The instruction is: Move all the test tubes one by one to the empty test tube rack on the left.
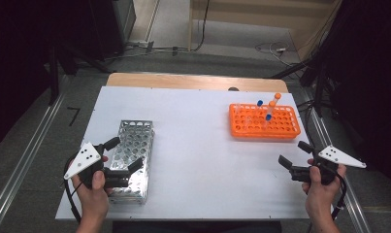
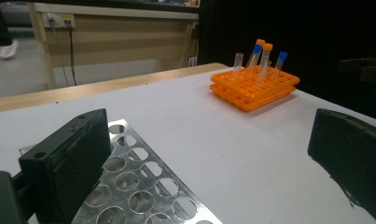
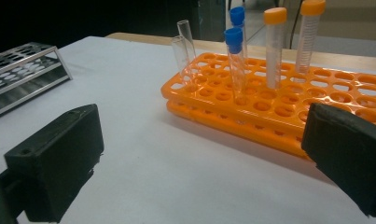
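An orange tube rack [image 1: 285, 127] stands at the table's far right and holds two blue-capped tubes [image 1: 268, 117], two orange-capped tubes [image 1: 277, 96] and two clear uncapped ones [image 3: 183, 58]. At the near left lies a metal rack [image 1: 135, 145] with empty holes. My left gripper [image 1: 124, 154] hovers open over the metal rack's near half, and its jaws frame the rack [image 2: 143, 182] with nothing between them. My right gripper [image 1: 295, 153] is open just in front of the orange rack [image 3: 223, 119], apart from it and holding nothing.
Both racks stand on the white table top [image 1: 198, 160], whose wooden edge [image 1: 183, 80] runs along the far side. Beyond it are grey floor and cables. Dark equipment stands at both far corners.
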`<action>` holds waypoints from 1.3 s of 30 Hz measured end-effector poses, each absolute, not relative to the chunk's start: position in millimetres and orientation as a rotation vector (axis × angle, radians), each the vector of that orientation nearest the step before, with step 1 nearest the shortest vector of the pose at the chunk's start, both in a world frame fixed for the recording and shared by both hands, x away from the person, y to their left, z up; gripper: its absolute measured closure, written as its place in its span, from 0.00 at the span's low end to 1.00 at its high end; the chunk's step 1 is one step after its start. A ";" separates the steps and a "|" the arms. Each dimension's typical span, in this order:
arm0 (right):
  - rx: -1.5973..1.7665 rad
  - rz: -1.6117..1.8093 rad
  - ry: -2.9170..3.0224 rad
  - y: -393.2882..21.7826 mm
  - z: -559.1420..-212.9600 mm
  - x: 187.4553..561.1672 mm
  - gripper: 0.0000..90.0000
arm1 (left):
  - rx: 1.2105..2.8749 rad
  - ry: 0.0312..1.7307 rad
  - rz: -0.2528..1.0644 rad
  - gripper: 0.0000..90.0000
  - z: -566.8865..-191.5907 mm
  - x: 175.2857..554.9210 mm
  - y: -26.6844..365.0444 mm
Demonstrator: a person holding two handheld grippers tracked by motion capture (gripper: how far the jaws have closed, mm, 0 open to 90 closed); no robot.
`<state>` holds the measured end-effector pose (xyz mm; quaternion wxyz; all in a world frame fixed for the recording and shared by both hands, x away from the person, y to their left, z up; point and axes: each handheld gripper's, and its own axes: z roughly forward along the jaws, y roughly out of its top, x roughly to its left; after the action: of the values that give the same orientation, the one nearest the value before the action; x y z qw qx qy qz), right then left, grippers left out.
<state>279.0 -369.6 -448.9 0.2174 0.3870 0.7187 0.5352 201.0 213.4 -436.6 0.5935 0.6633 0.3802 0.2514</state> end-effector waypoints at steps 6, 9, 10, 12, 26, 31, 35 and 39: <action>1.101 1.447 1.984 -374.7 -449.2 281.9 0.00 | 1.557 0.883 0.565 0.00 -437.2 204.2 212.4; 1.123 1.427 1.978 -375.7 -446.4 287.1 0.00 | 1.559 0.884 0.560 0.00 -436.5 205.6 211.9; 1.126 1.419 1.969 -375.6 -444.2 290.4 0.00 | 1.558 0.885 0.559 0.00 -436.4 205.8 211.9; 1.153 1.427 1.946 -376.8 -438.0 299.8 0.00 | 1.556 0.888 0.558 0.00 -436.8 206.9 211.5; 1.202 1.342 1.990 -374.5 -430.0 374.8 0.16 | 1.554 0.901 0.558 0.00 -435.8 207.6 211.2; 1.230 1.295 2.009 -368.5 -432.7 399.9 0.30 | 1.553 0.900 0.553 0.00 -436.0 207.8 210.7; 1.293 1.254 1.963 -364.7 -436.5 421.2 0.42 | 1.556 0.899 0.550 0.00 -435.8 208.0 209.8; 1.323 1.219 1.977 -362.4 -442.1 438.2 0.50 | 1.557 0.900 0.545 0.00 -435.9 208.5 209.6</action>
<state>438.2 -362.4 -442.1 0.2323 0.4814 0.7194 0.4436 208.5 209.6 -435.9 0.5899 0.6690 0.3868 0.2341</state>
